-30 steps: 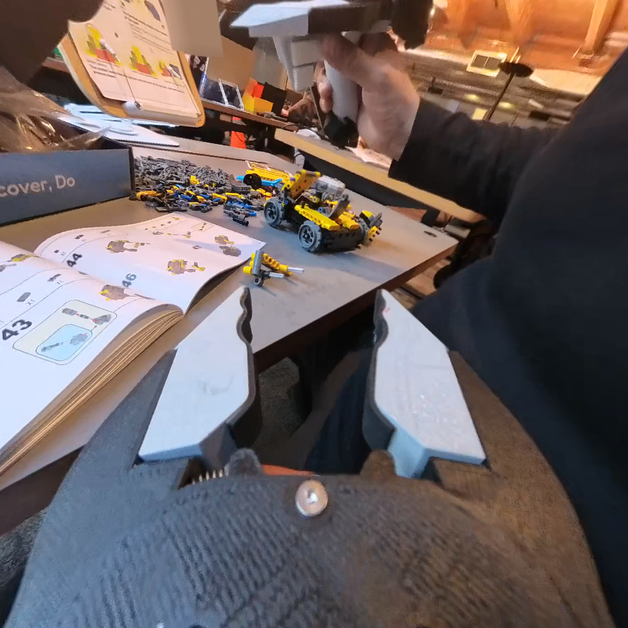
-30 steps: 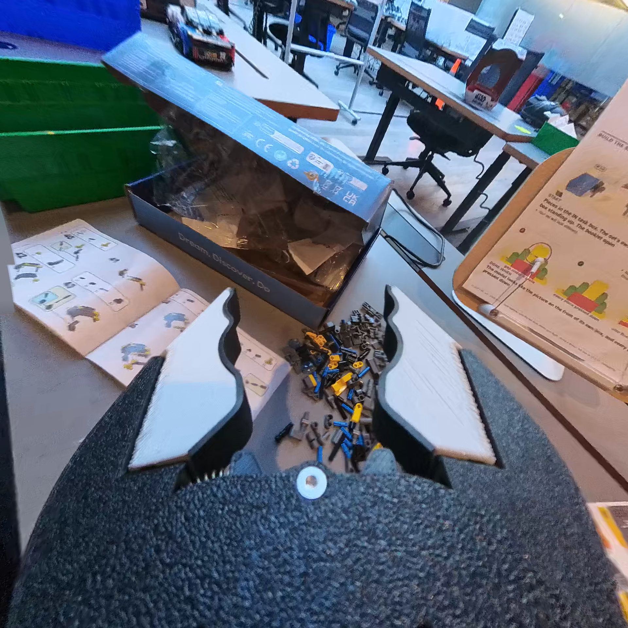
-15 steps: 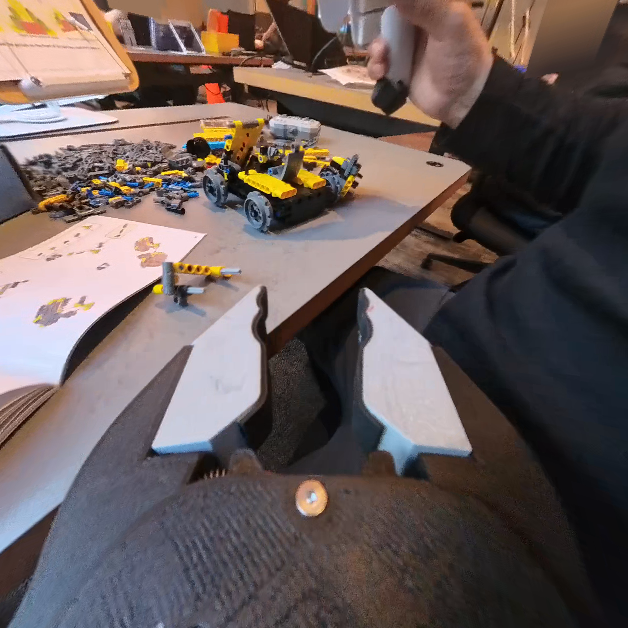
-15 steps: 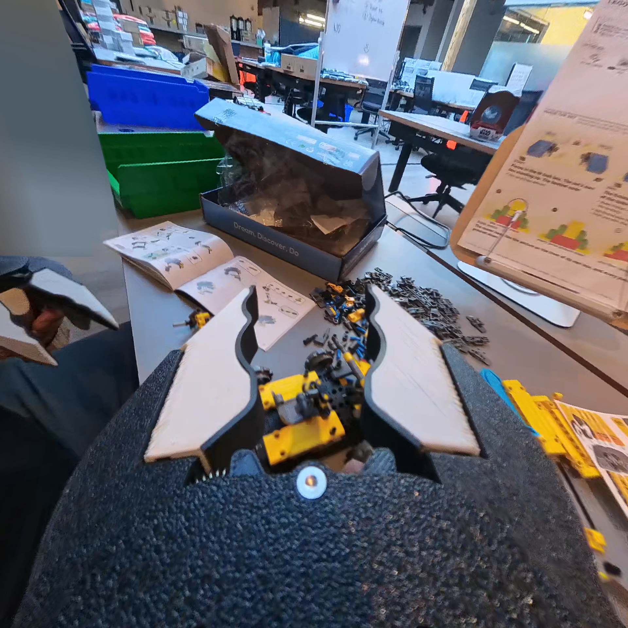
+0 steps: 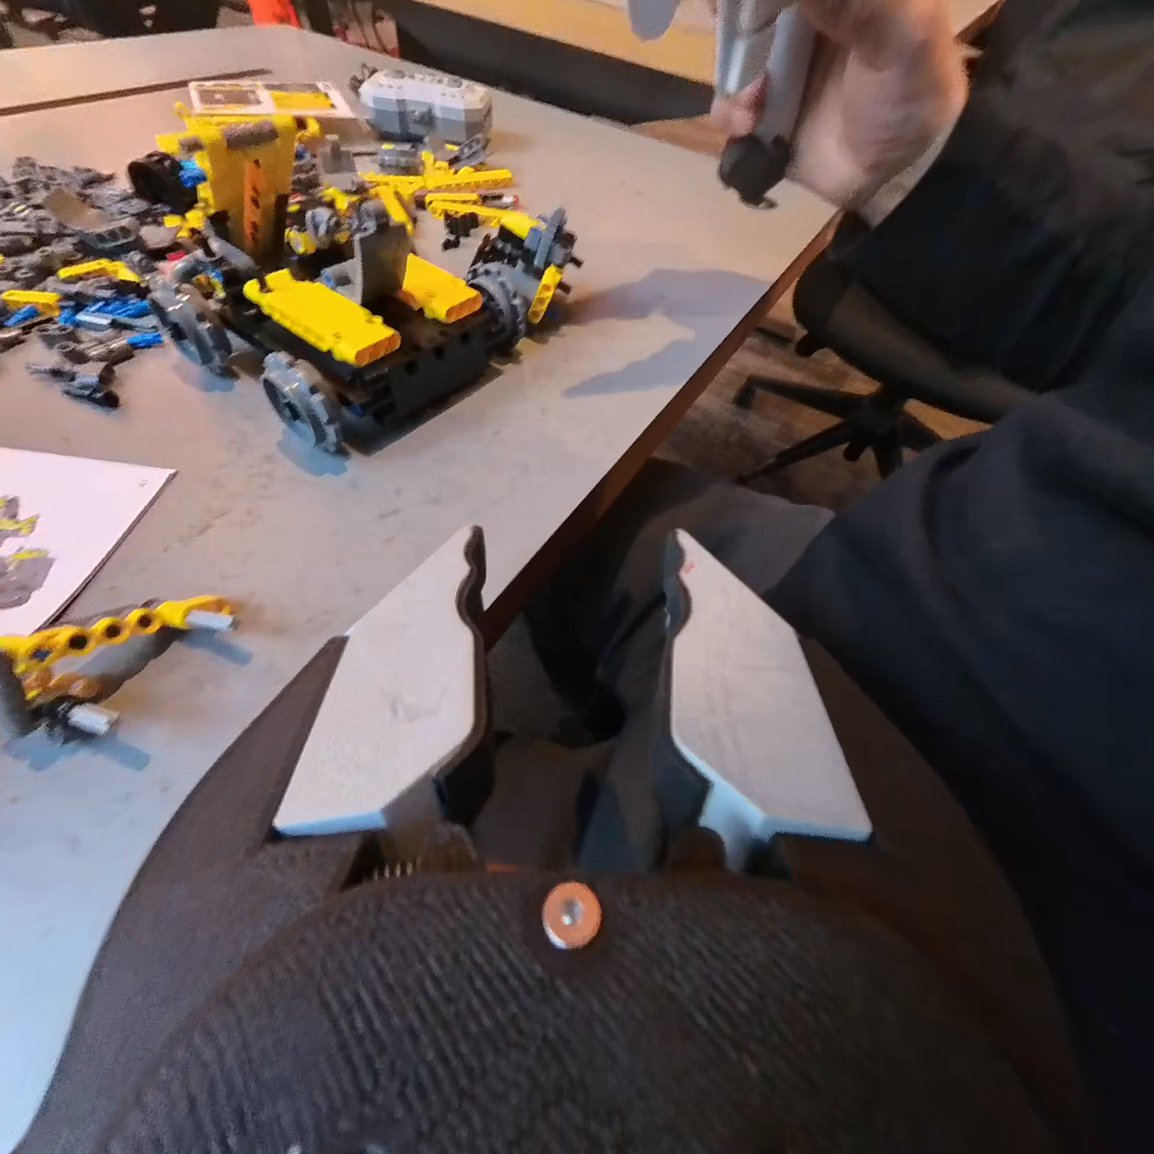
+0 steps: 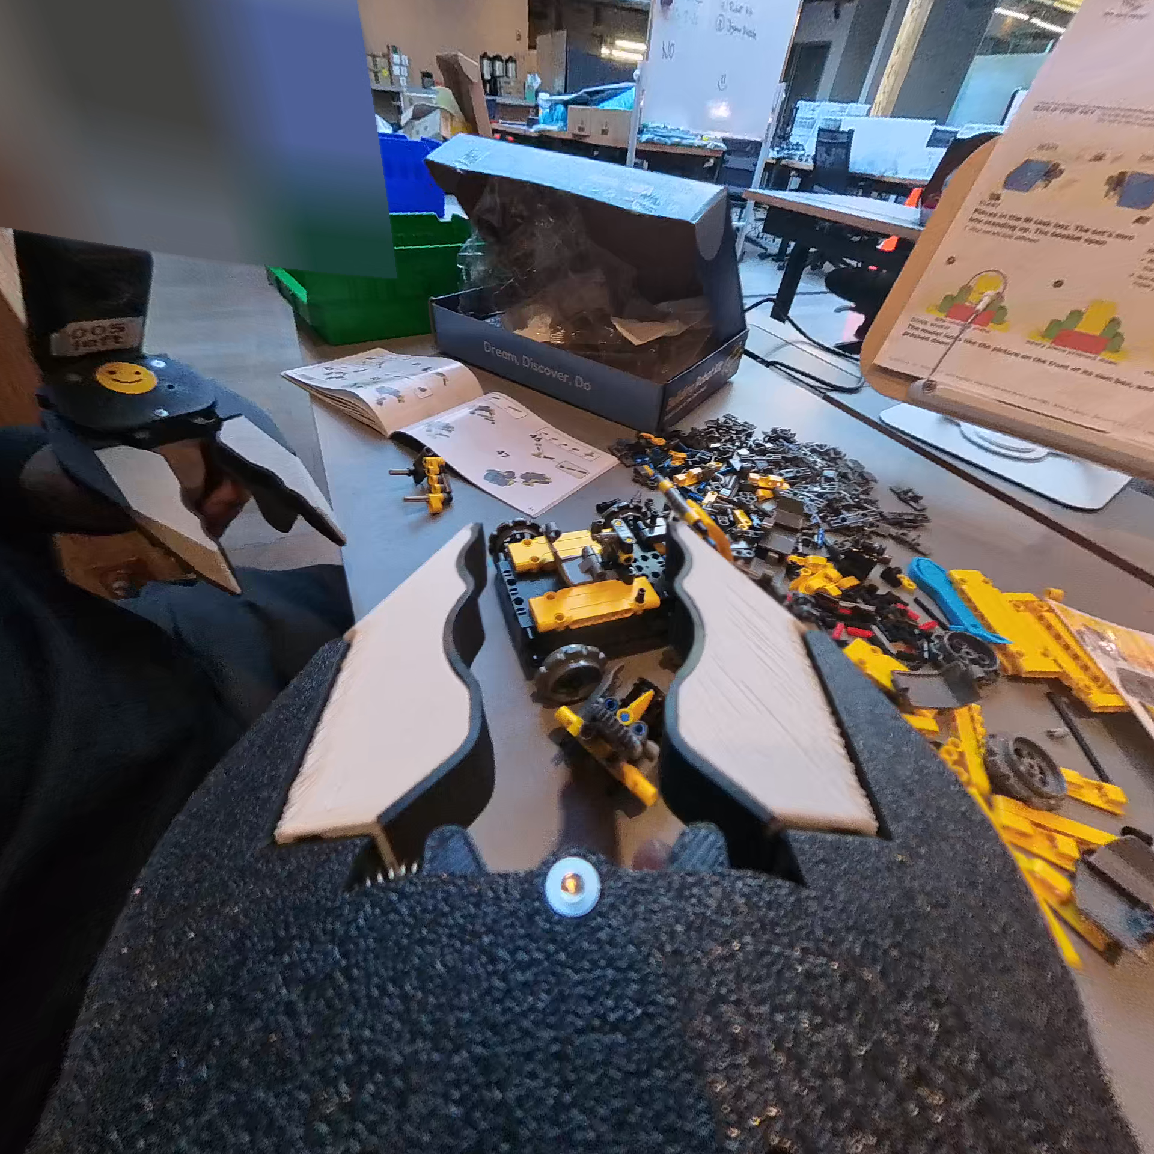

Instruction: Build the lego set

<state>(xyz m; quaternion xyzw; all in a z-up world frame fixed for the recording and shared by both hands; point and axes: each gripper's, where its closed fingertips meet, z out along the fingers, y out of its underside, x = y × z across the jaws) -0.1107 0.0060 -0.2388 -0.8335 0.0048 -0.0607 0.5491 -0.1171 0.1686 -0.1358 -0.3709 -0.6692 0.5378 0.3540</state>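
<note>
Car (image 6: pixel 581 599): yellow and black, built of bricks, part-assembled, on its wheels on the grey worktop (image 6: pixel 368 531), near the edge at the person's side.

- Right gripper (image 6: pixel 573 531): fingers apart, holding nothing. It hangs above the worktop and the car shows in the gap between the fingers, at 12 o'clock. Contact cannot be told from this view; the left wrist view shows a hand (image 5: pixel 874 93) gripping this tool's handle well above the worktop.
- A small yellow-and-grey cluster (image 6: pixel 609 737) lies just short of the car, also framed by the gap.
- Left gripper (image 5: pixel 571 537): fingers apart, empty. It sits off the worktop edge, over the person's dark-clothed lap. Car (image 5: pixel 350 312) lies at 11 o'clock from it, well apart.
- A short yellow beam piece (image 5: pixel 112 631) with grey pins lies at 9 o'clock from the left gripper, beside the open booklet (image 5: pixel 62 531).
- Loose parts (image 6: pixel 780 474), black, yellow and blue, spread from 1 to 3 o'clock of the right gripper; spare wheels and yellow beams among them.
- Dark box (image 6: pixel 593 374), lid up, clear bags inside, stands beyond the booklet (image 6: pixel 449 418) at 12 o'clock.
- Board (image 6: pixel 1030 250) with a printed sheet stands at 2 o'clock.
- Grey block (image 5: pixel 424 103) sits behind the car, at the far side.
</note>
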